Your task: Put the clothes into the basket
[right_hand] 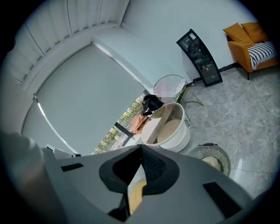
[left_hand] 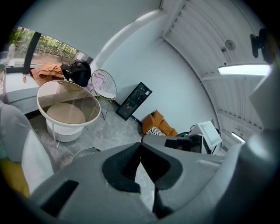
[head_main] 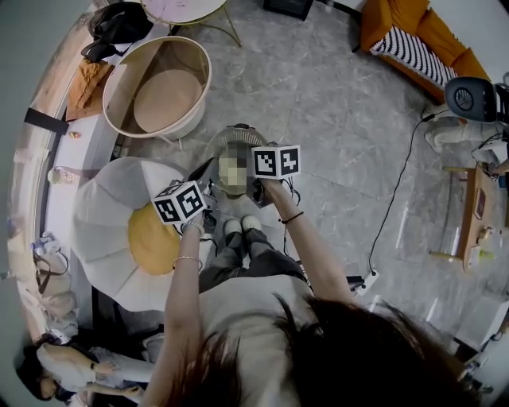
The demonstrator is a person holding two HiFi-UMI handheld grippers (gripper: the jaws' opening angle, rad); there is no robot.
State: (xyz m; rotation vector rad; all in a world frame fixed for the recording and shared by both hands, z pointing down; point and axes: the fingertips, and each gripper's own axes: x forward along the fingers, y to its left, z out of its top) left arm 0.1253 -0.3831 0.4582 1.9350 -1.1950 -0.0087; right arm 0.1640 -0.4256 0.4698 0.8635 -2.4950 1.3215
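Note:
A grey slatted basket (head_main: 238, 137) stands on the floor in front of me, its inside hidden in the head view. The right gripper view shows the basket (right_hand: 202, 152) with a pale cloth (right_hand: 213, 163) lying in it. My left gripper (left_hand: 141, 145) is shut, tips touching, with nothing held; its marker cube (head_main: 180, 202) hovers left of the basket. My right gripper (right_hand: 141, 147) is also shut and empty, and its cube (head_main: 277, 161) sits just right of the basket. An orange garment (head_main: 86, 84) lies on the window ledge at the far left.
A round white drum table (head_main: 156, 86) stands beyond the basket. A white chair (head_main: 103, 230) with a yellow cushion (head_main: 154, 239) is at my left. A black bag (head_main: 119, 22) sits on the ledge. An orange sofa (head_main: 413, 36) stands far right, and a cable (head_main: 398, 199) crosses the floor.

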